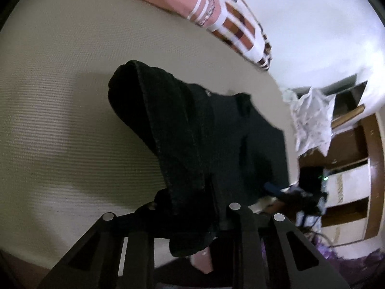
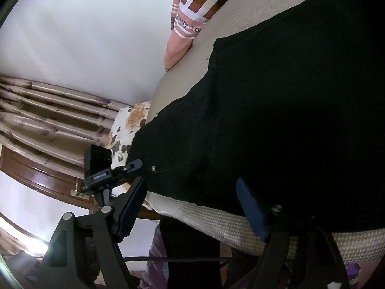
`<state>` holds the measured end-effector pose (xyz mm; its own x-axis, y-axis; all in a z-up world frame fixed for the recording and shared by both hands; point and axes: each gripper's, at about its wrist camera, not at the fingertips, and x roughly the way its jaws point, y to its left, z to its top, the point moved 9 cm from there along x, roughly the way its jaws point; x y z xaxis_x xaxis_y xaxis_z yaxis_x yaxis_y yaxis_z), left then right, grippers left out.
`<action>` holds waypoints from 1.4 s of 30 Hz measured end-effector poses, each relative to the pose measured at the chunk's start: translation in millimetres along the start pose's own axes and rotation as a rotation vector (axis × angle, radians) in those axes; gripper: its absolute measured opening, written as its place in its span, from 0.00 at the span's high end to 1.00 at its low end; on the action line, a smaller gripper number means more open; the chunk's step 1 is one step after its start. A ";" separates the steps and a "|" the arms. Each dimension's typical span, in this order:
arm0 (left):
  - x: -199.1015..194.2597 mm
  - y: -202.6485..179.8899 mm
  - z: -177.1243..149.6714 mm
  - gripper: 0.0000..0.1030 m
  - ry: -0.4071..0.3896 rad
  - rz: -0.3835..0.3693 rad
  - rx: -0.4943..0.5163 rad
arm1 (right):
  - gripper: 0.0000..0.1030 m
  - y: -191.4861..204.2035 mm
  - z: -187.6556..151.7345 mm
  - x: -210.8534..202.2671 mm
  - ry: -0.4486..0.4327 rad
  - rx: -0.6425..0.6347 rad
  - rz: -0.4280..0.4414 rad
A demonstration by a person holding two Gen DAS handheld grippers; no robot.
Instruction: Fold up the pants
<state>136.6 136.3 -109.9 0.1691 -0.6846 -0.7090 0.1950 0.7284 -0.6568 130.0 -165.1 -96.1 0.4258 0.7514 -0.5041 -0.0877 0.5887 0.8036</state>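
Beige woven bed cover [image 1: 60, 120], white wall behind, patterned pillows [image 1: 192, 2] along the far edge.

Black pants [image 1: 192, 125]: spread over the cover, one end gathered and lifted in a hanging fold toward the left wrist camera; likely raised so that it can be carried across the rest of the garment.

Left gripper [image 1: 190, 207]: closed on that bunched dark cloth, pointing steeply downward.

Right gripper [image 2: 192, 204]: jaws standing wide, blue pads either side of the pants' near edge (pocket rivet just ahead), not pressing on it; probably posted at the bed's edge ready to pin or take that corner.

Phone on a clamp stand [image 2: 98, 161]: just beside the bed, in front of striped curtains [image 2: 48, 110].

Wooden shelves [image 1: 349, 163]: off past the bed, crumpled white cloth [image 1: 310, 120] nearby.

Folding: judged barely begun.
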 end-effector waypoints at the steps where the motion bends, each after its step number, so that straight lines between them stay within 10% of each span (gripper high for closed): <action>1: -1.0 -5.4 1.0 0.78 -0.005 -0.012 -0.017 | 0.28 0.1 0.3 0.0 0.003 0.000 0.004; 12: 3.7 -157.1 16.0 0.78 -0.051 -0.240 0.057 | 0.25 -2.7 13.9 -18.4 0.036 0.072 0.124; 23: 142.3 -339.9 16.7 0.88 0.186 -0.551 0.147 | 0.20 -32.6 12.8 -106.0 0.013 -0.047 0.114; 32: 185.0 -360.8 13.3 0.76 0.194 -0.413 0.255 | 0.12 -59.0 6.5 -126.5 -0.062 -0.013 0.138; 38: 162.7 -277.5 14.7 0.44 0.096 -0.194 0.217 | 0.11 -62.3 14.1 -132.2 -0.094 0.065 0.222; 42: 164.8 -219.0 -0.8 0.44 0.106 -0.132 0.099 | 0.11 -56.4 12.7 -129.1 -0.090 0.037 0.181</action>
<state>121.0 -136.0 -83.1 0.0343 -0.7636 -0.6447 0.3033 0.6226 -0.7213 91.4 -299.2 -72.3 0.4849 0.8132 -0.3218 -0.1373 0.4342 0.8903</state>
